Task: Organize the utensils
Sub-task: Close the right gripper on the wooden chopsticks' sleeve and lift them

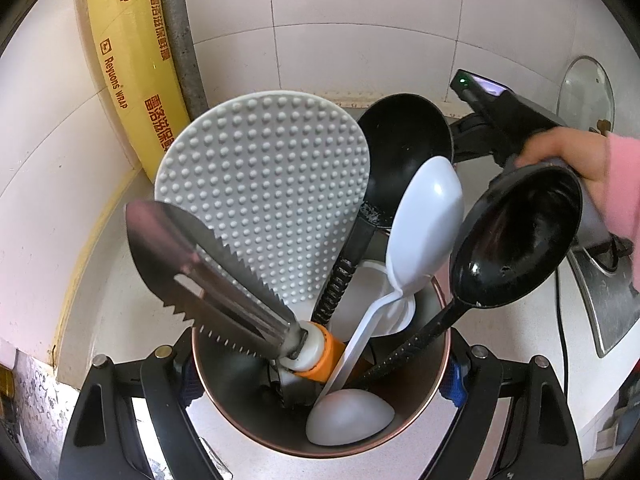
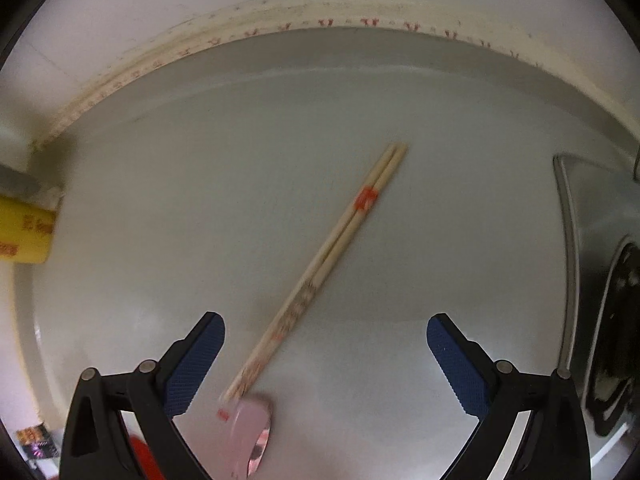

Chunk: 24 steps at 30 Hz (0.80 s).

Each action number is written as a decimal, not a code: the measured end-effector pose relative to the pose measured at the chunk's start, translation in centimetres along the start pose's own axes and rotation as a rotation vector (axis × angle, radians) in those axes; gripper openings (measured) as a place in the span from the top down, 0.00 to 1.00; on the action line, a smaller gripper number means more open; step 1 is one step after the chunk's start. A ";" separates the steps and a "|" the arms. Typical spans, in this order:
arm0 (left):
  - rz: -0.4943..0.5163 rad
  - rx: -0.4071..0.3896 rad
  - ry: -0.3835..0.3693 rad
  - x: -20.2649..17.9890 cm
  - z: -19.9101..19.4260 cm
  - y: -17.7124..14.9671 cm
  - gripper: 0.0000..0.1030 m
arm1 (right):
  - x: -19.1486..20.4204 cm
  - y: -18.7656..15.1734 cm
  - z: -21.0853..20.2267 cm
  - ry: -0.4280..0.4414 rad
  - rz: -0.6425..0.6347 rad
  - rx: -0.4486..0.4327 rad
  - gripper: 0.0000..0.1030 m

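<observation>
we've got the left gripper [image 1: 320, 364] clamped on the utensil holder [image 1: 420, 432], a pad pressed on either side of its metal wall, holding it steady on the counter [image 1: 100, 312] near the left corner by the tiled wall [image 1: 360, 20]

holder is already packed: dimpled rice paddle [image 1: 260, 200], serrated peeler [image 1: 208, 268], two black ladles [image 1: 404, 148] [image 1: 516, 236], white spoon [image 1: 428, 220], another white spoon [image 1: 348, 416] bowl-down inside

right gripper [image 2: 324, 360] points straight down at the counter [image 2: 160, 220], fingers spread wide, nothing between the pads yet. the chopsticks [image 2: 332, 248] lie flat as a touching pair, diagonal from near-left to far-right, near tips between the fingers, close to a blurry pink object [image 2: 252, 428] we can't identify

handling, our read: light, stiff bamboo or wood, thin, low on a hard surface, so they'll roll apart or skid if pinched off-centre. best hold looks like mid-length, across both sticks, jaws square to their axis so both get trapped together. not fragile, but easy to lose one

writing: yellow roll [image 1: 132, 80] against the far-left wall reads "reyuons wrap" plus chinese characters we can't read reliably. red mark [image 2: 366, 198] on the chopsticks is illegible
</observation>
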<state>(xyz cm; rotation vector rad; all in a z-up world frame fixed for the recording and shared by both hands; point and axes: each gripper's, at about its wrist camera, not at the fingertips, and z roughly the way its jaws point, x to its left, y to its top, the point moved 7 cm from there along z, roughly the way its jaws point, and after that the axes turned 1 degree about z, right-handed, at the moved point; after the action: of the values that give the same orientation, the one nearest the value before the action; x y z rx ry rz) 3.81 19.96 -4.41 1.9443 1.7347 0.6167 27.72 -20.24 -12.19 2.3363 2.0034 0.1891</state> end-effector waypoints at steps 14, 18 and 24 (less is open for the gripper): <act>-0.003 -0.042 0.003 -0.1 -0.8 -0.9 0.13 | -0.9 4.8 0.9 -0.074 0.129 -0.030 0.56; -0.005 -0.044 0.001 0.1 -0.9 -1.0 0.13 | 0.0 4.7 0.7 -0.077 0.105 -0.036 0.81; -0.005 -0.040 -0.006 0.3 -0.9 -1.0 0.13 | 0.8 4.1 0.5 -0.030 0.114 -0.042 0.87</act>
<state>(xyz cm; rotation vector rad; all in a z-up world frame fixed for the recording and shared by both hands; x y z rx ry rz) 2.52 20.44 -4.25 1.9122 1.7104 0.6387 31.97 -20.05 -12.10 2.4132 1.8362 0.1980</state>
